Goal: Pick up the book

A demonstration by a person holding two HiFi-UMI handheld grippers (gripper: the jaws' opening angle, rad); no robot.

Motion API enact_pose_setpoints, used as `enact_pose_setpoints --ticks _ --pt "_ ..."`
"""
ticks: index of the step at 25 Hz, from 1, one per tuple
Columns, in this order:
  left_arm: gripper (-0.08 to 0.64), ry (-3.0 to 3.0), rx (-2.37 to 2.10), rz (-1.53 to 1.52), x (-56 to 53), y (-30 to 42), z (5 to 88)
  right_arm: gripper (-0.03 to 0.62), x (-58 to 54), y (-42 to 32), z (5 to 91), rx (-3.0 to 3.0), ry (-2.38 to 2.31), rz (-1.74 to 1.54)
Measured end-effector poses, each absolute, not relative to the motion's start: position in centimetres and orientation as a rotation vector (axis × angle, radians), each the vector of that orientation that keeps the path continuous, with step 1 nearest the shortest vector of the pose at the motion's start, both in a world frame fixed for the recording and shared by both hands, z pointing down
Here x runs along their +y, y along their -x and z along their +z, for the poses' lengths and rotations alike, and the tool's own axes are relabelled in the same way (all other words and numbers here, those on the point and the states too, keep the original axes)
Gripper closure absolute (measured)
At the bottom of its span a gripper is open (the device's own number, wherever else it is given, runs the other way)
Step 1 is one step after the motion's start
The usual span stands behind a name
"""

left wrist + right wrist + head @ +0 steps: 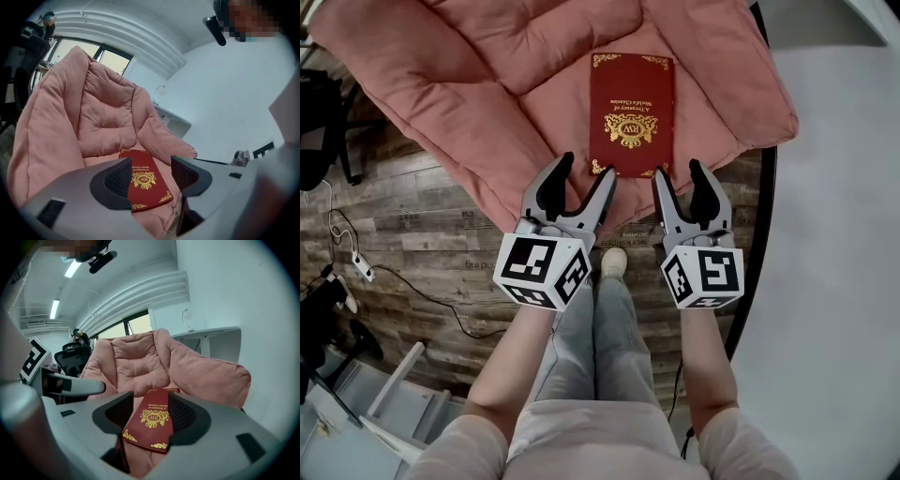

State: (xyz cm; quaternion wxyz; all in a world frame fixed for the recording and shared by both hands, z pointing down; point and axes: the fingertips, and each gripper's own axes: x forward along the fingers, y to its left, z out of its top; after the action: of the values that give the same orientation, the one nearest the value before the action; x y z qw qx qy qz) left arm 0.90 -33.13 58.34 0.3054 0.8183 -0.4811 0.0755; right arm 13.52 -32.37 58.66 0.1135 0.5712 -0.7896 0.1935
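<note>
A dark red book [631,113] with gold ornament lies flat on the seat of a pink padded chair [487,66]. Both grippers hover just short of its near edge, apart from it. My left gripper [579,180] stands open at the book's near left corner. My right gripper [678,180] stands open at its near right corner. In the left gripper view the book [146,182] shows through the gap of the open jaws, farther off. In the right gripper view the book [152,421] lies beyond the open jaws, nothing pressed between them.
A wood-plank floor [422,234] lies under the chair, with a cable and plug [358,263] at the left. A white wall or panel [834,234] runs along the right. The person's legs and a shoe [612,262] are below the grippers. An office chair [70,355] stands at the left.
</note>
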Motion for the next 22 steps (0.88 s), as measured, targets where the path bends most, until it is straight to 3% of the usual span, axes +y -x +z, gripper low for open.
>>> enact_pose_setpoints --ticks 22 --pt "0.295 -2.062 -1.296 0.243 -36.4 -2.8 64.5 0.351 -34.4 -14.5 65.4 -2.246 -1.675 0.680"
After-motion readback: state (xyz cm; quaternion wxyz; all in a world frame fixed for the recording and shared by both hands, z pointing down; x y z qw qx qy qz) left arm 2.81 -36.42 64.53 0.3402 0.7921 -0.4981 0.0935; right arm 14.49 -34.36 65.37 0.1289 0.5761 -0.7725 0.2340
